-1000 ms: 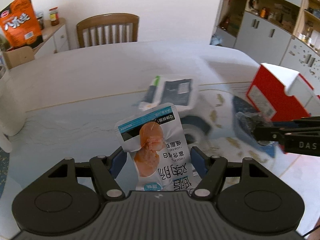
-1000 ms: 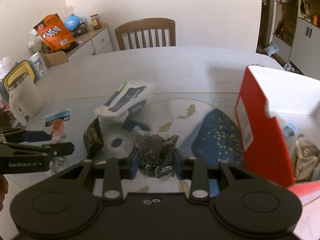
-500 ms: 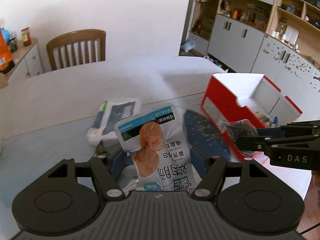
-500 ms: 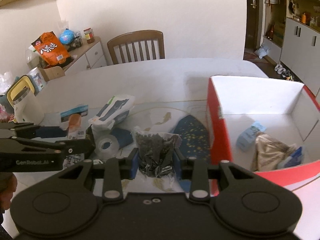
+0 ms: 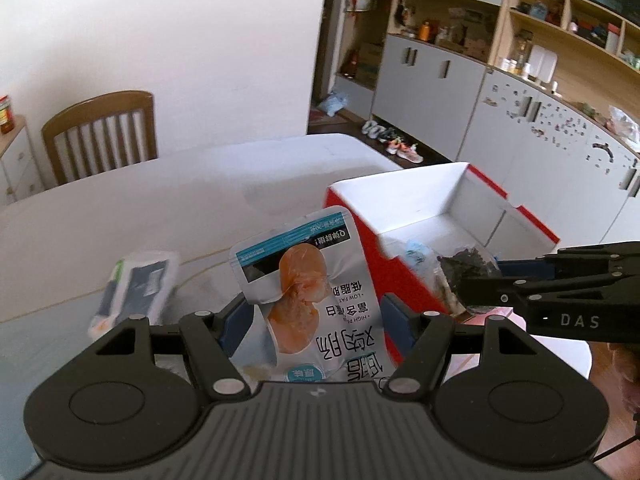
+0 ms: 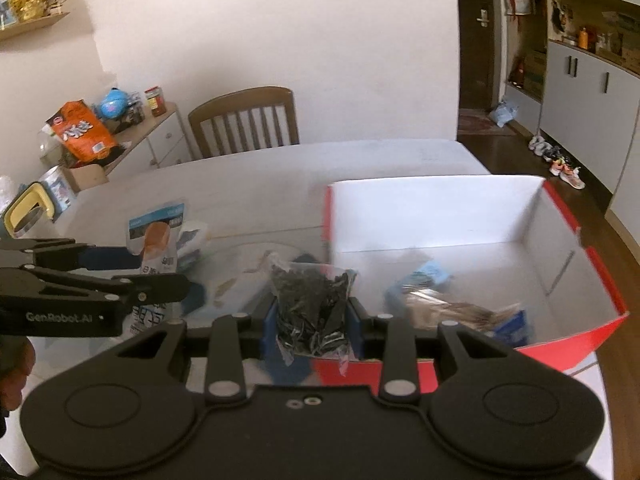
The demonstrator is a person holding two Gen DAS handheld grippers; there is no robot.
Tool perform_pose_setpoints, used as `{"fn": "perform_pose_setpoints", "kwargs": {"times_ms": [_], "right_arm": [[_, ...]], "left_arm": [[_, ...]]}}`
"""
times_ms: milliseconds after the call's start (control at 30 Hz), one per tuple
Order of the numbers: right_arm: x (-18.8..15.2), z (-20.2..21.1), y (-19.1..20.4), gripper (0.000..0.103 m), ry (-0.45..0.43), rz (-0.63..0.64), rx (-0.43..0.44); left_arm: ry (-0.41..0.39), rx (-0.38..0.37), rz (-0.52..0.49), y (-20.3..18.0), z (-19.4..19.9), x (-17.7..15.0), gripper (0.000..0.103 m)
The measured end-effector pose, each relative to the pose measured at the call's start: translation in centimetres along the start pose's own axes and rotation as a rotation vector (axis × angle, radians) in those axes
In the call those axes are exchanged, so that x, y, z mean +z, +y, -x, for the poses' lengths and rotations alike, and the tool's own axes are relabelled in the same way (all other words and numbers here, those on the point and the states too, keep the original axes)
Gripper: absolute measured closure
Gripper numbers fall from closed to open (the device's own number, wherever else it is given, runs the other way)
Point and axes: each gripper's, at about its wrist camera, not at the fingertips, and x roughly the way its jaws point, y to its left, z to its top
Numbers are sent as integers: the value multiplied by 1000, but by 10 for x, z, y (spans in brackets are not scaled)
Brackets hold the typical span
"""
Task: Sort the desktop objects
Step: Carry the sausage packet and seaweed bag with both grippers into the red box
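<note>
**A:** Just left of the red box (image 5: 372, 276), from the left wrist camera, the left hand-held gripper (image 5: 316, 316) is clamped on a silver chicken pouch (image 5: 308, 300), blue pads pressing both its edges, the pouch standing upright above the counter (image 5: 160, 200).

**B:** And over the box's near corner?

**A:** The right hand-held gripper (image 5: 476, 276) reaches in from the right of the box, a clear bag of dark dried bits (image 5: 468, 260) pinched at its tip. Left of the box, a white-and-dark packet (image 5: 136, 288) lies flat on the counter.

**B:** Switching to the right wrist camera.

**A:** Over the box's (image 6: 600, 276) near-left corner, the right hand-held gripper (image 6: 312, 316) is squeezed narrow on the dark bag (image 6: 312, 304). Inside the box lie a light-blue packet (image 6: 424, 276) and a brownish packet (image 6: 444, 308); both are blurred.

**B:** And the other one?

**A:** Well left of the box, the left hand-held gripper (image 6: 160, 268) holds the chicken pouch (image 6: 158, 240) above the counter (image 6: 260, 184). Beyond the counter, behind the box's left side, a wooden chair (image 6: 244, 120).
</note>
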Motion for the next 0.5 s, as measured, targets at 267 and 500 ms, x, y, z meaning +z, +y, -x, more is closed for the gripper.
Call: {"fn": "perform_pose_setpoints", "kwargs": {"times_ms": [267, 500], "right_arm": [[2, 3, -39, 69, -5, -10, -17], [9, 5, -76, 69, -12, -15, -47]], "left_arm": [[1, -23, -28, -43, -26, 20, 33], [15, -47, -41, -72, -51, 37, 33]]}}
